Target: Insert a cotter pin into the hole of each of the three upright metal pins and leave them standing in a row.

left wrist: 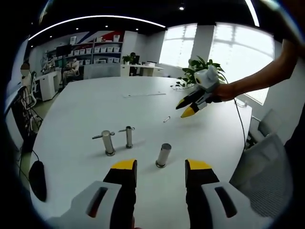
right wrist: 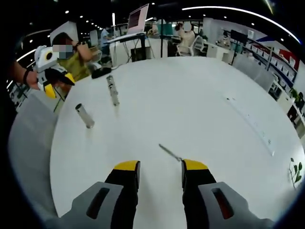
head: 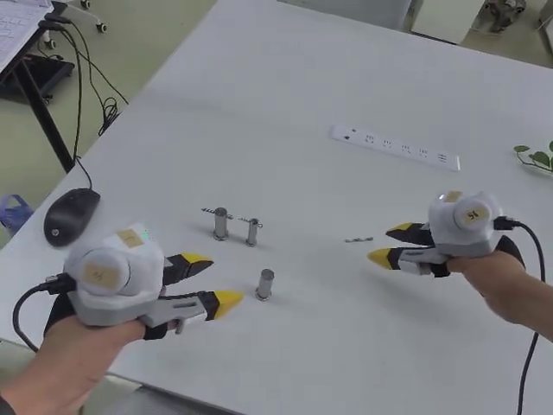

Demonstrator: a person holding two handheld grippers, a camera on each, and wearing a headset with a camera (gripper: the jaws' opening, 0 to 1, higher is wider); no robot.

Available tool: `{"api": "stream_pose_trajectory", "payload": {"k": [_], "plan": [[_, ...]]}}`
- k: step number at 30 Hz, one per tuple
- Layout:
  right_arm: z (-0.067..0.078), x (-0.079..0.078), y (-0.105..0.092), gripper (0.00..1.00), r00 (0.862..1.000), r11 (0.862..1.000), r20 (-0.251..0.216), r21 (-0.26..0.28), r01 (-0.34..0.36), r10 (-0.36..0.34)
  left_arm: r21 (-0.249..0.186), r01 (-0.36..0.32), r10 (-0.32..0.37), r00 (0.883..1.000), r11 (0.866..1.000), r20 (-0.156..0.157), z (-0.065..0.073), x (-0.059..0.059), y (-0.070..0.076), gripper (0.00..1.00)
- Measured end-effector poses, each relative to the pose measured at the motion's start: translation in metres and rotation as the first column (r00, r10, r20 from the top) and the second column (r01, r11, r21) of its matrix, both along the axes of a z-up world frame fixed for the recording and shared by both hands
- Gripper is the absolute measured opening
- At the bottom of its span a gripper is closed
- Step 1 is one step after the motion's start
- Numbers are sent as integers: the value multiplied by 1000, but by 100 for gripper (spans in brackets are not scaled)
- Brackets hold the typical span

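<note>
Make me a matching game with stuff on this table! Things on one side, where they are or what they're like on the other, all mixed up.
Things:
1. front metal pin
2. loose cotter pin
3. mouse
4. power strip

Matches:
A. black, at the far left
B. lying flat just ahead of the right gripper
C. standing with nothing through it
D. white and long, at the back

Pairs: 1-C, 2-B, 3-A, 4-D

The white surface is brightly and evenly lit from above, and only a faint, soft shadow is cast beside the near metal pin. In the left gripper view the windows are blown out to white. Both gripper views are strongly curved by fisheye distortion and softened towards the edges, and a ceiling light strip is bent into an arc.
</note>
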State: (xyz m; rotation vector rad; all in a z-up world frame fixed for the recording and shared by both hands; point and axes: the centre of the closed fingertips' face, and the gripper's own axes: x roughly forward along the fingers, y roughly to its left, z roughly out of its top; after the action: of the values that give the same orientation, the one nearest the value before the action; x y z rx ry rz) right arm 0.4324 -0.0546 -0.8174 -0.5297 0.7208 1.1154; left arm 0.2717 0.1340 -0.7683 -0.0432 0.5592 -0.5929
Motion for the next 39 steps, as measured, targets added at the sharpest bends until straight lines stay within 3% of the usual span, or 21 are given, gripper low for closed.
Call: {"api": "stream_pose_trajectory", "payload": {"k": [7,22,35,39], "plan": [[-9,6,5,34,998,997,-7,-49,-61,60,-3,-11,11,1000,1000,3,2,1,3,41],[-29,18,11,27,981,968,-13,-161,-191,192,-4,-31,31,1000,999,-1,4,-2,11,41],[-43,21,12,23,972,951,-56,-203,-233,227,-7,-38,38,999,999,-8,4,-2,12,40],[-42,20,10,20,973,954,-67,-193,-230,221,-8,-39,39,999,999,-9,4,-2,12,40]]}}
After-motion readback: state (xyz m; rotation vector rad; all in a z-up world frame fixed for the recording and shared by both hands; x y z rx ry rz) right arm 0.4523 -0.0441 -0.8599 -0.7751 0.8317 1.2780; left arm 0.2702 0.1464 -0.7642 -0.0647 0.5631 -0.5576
